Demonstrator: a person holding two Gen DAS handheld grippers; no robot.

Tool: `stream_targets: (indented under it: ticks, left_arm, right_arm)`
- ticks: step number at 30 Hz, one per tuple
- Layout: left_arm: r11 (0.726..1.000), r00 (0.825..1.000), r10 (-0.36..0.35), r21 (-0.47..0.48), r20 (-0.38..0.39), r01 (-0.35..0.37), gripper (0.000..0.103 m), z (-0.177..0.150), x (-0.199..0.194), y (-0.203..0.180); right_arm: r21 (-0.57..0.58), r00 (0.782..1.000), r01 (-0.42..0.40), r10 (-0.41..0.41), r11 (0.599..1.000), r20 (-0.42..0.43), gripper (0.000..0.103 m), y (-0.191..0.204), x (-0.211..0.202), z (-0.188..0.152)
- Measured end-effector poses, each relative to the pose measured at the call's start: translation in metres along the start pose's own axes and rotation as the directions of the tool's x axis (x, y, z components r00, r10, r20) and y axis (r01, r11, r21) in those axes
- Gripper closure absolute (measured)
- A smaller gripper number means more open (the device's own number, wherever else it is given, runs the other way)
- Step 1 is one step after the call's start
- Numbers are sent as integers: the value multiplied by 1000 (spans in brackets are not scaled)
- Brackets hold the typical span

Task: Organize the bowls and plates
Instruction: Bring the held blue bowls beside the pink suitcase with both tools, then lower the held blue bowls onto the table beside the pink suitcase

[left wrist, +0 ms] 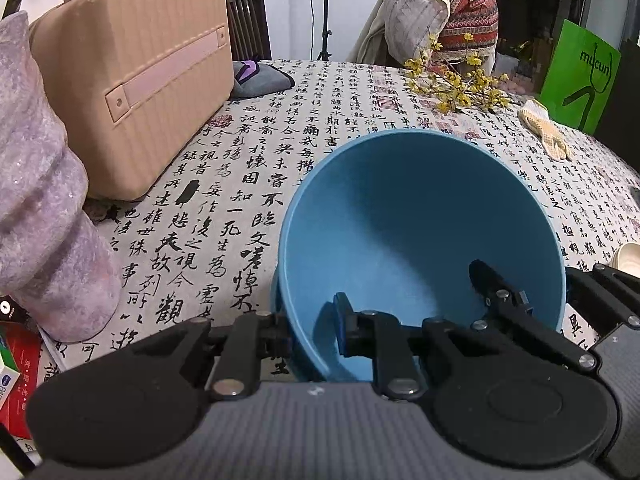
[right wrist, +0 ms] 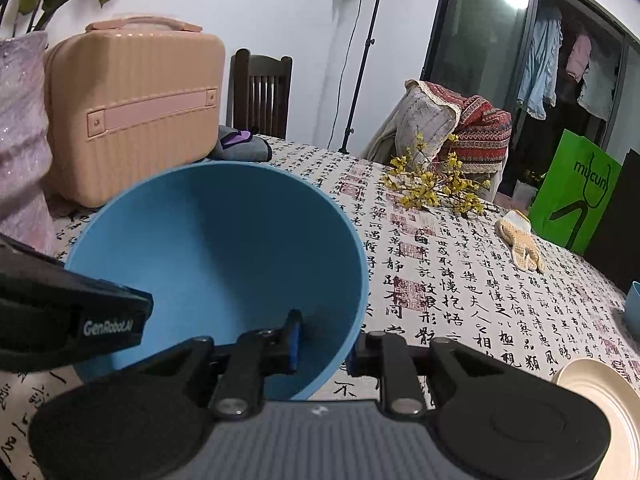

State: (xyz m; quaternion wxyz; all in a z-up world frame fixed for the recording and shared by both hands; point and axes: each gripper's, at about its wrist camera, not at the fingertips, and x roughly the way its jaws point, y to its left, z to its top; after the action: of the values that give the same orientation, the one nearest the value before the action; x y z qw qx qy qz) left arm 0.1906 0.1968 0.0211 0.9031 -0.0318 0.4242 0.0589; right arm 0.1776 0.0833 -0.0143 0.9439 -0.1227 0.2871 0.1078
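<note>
I have the blue bowl (left wrist: 420, 240) tilted up off the patterned tablecloth (left wrist: 224, 208), mouth toward me. My left gripper (left wrist: 310, 330) pinches its near-left wall, one finger inside and one outside. My right gripper (right wrist: 322, 346) straddles the right wall the same way, clamped. The bowl's underside is hidden. Only the right view shows a cream plate (right wrist: 600, 408), cut off at near right, and another blue rim (right wrist: 633, 306) at the edge.

cream plate (right wrist: 600, 408) cut by frame edge
</note>
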Motion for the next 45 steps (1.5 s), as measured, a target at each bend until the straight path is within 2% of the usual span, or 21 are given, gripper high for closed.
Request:
stream_targets:
  ticks: [20, 26, 36, 45]
  left_arm:
    - [999, 1000, -22, -26, 10, 22, 85, 7, -3, 10]
    - [999, 999, -24, -29, 27, 25, 87, 8, -6, 12]
    - [999, 998, -32, -38, 46, 34, 91, 11, -8, 15]
    - [999, 998, -32, -40, 60, 35, 91, 11, -10, 16]
  right_arm:
    - [32, 999, -42, 43, 999, -22, 82, -8, 7, 1]
    - [85, 995, -81, 86, 993, -50, 82, -14, 12, 3]
    - [120, 996, -74, 80, 990, -45, 84, -19, 13, 3]
    - [177, 992, -103, 114, 979, -52, 87, -28, 13, 5]
